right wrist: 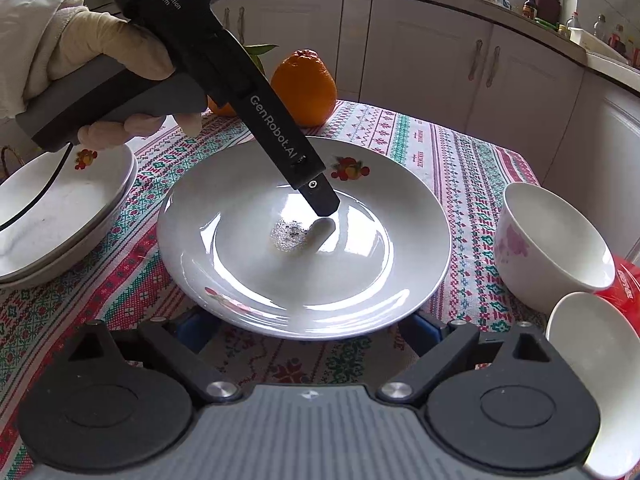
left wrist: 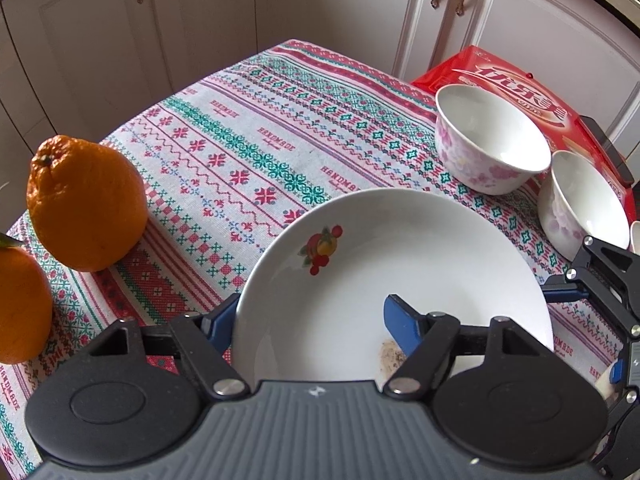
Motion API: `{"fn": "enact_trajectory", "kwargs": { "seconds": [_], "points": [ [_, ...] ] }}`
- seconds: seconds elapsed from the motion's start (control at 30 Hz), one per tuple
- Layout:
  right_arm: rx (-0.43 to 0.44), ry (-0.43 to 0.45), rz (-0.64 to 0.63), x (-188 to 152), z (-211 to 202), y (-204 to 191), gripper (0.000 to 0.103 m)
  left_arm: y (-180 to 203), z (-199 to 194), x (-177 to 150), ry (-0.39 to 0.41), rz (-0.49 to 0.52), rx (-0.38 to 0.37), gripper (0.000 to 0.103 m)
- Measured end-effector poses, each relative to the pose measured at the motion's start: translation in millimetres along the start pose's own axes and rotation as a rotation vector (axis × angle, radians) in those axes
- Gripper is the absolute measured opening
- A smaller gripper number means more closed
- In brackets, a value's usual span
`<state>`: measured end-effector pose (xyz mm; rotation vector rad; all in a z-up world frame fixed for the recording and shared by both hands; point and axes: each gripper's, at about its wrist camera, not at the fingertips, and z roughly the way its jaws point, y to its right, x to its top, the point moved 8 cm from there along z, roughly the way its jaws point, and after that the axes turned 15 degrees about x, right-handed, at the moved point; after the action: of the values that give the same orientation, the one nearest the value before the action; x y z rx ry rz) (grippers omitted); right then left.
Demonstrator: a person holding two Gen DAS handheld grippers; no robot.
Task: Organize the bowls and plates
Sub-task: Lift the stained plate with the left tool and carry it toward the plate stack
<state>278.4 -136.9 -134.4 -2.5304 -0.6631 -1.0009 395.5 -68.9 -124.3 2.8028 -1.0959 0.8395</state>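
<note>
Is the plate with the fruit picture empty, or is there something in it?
Nearly empty. The plate holds only a small greyish residue patch at its centre; the left gripper finger reaches in beside it.

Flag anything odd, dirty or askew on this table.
The plate between the left tongs has a crusty speck of residue at its centre; in the left view it looks brownish. Nothing else stands out.

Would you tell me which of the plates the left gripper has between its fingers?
The lone plate mid-table, straddled by the left gripper; the other plates sit stacked at the table's left edge, untouched.
</note>
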Motion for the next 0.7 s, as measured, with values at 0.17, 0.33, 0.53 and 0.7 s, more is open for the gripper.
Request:
{"fn": "enact_trajectory", "kwargs": {
  "seconds": [0.17, 0.33, 0.53, 0.7],
  "points": [
    [0.003, 0.004, 0.007, 0.5, 0.5, 0.3, 0.098, -1.1, 4.9, 2.0, -0.045, 0.012, -0.027, 0.075],
    [0.002, 0.004, 0.005, 0.2, -0.4, -0.1, 0.097, -0.7, 5.0, 2.4, -0.054, 0.014, -0.037, 0.075],
    [0.000, -0.009, -0.010, -0.9, -3.8, -2.9, 0.097, 0.5, 0.5, -1.9, -0.054, 0.005, -0.042, 0.074],
    [0.005, -0.009, -0.031, 0.1, -10.3, -8.7, 0.097, 0.8, -9.5, -6.5, -0.047, -0.009, -0.042, 0.074]
  ]
}}
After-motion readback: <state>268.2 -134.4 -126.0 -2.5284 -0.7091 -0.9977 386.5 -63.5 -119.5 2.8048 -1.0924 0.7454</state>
